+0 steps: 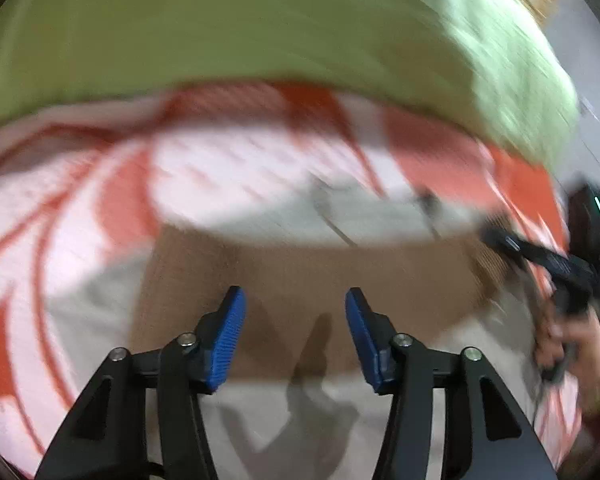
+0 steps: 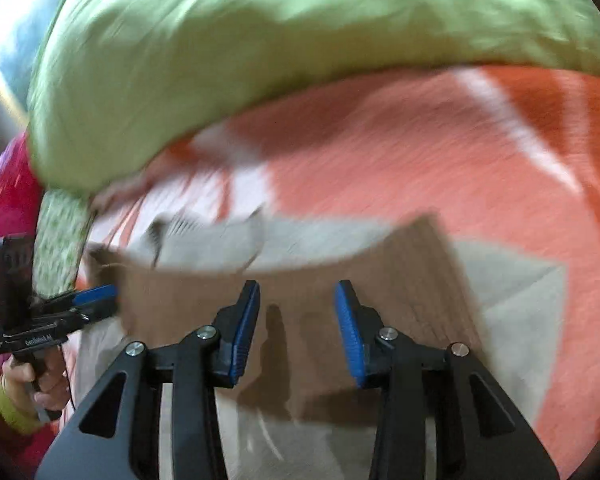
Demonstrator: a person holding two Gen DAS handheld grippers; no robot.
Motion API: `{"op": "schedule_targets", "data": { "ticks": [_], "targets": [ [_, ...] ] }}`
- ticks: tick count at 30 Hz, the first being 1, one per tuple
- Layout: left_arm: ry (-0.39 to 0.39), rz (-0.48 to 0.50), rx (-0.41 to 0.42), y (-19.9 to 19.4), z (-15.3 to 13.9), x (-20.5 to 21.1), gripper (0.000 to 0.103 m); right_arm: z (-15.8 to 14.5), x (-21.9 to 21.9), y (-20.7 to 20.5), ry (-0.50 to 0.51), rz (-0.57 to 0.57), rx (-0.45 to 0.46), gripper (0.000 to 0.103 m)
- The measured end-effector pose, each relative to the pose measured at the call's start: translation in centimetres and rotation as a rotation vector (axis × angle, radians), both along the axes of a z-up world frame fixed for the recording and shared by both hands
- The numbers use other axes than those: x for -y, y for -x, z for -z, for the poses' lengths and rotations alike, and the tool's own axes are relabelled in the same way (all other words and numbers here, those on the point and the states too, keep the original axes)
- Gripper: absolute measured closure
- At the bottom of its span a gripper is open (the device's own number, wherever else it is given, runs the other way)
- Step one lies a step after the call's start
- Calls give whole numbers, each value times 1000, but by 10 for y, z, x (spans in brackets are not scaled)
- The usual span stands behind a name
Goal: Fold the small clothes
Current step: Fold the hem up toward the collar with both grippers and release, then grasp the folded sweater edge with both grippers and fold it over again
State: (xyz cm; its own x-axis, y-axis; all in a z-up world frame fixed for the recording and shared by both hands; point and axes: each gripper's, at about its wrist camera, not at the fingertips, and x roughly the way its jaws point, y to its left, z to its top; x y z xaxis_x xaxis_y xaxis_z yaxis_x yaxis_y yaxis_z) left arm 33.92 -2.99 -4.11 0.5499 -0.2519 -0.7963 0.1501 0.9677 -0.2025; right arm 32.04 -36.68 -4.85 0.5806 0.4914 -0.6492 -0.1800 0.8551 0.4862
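Both claws, left (image 1: pixel 294 330) and right (image 2: pixel 296 330), spread, nothing held | brown cloth (image 1: pixel 300 272) laid folded on bed (image 2: pixel 420 152); grey garment (image 2: pixel 204 240) judged left to fold

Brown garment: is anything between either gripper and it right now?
Nothing visible. The brown garment lies flat on the orange-and-white sheet, directly below the open left gripper and open right gripper. The green pillow sits beyond it, not over it.

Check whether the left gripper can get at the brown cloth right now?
Probably yes: the left gripper is open with nothing between its fingers, and the brown cloth lies uncovered just ahead of them.
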Motion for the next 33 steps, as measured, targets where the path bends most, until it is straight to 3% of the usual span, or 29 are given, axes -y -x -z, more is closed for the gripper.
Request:
{"op": "schedule_targets", "data": {
  "ticks": [4,7,12,15,19,25,26,27,28,29,30,33],
  "targets": [
    [8,-167,-14,-21,3,-40,49,-4,28,2,-45,99,3,64],
    [40,-213,-22,-9,-1,-55,47,-18,33,20,-53,117,22,62],
    [48,-198,-27,43,-2,-63,39,-35,36,44,-34,88,38,55],
    [5,-168,-45,53,4,-55,34,-31,19,40,25,32,24,53],
    [-54,-129,-56,44,8,-47,30,-29,8,23,185,31,13,52],
    [-89,-108,-94,12,21,-42,32,-22,22,5,207,49,-2,52],
    [-105,-102,-102,6,25,-38,39,-19,21,2,210,41,-10,52],
    [-104,-90,-105,4,28,-36,59,-15,20,-1,207,31,-24,53],
    [-98,-71,-106,2,29,-33,70,-10,18,-3,206,18,-39,71],
    [-121,-70,-95,3,28,-29,88,-7,15,-4,214,3,-47,85],
    [-138,-75,-70,5,23,-28,94,-8,14,-2,221,-4,-46,92],
    [-109,-103,-20,8,9,-33,96,-31,22,6,180,28,42,93]
  ]
}}
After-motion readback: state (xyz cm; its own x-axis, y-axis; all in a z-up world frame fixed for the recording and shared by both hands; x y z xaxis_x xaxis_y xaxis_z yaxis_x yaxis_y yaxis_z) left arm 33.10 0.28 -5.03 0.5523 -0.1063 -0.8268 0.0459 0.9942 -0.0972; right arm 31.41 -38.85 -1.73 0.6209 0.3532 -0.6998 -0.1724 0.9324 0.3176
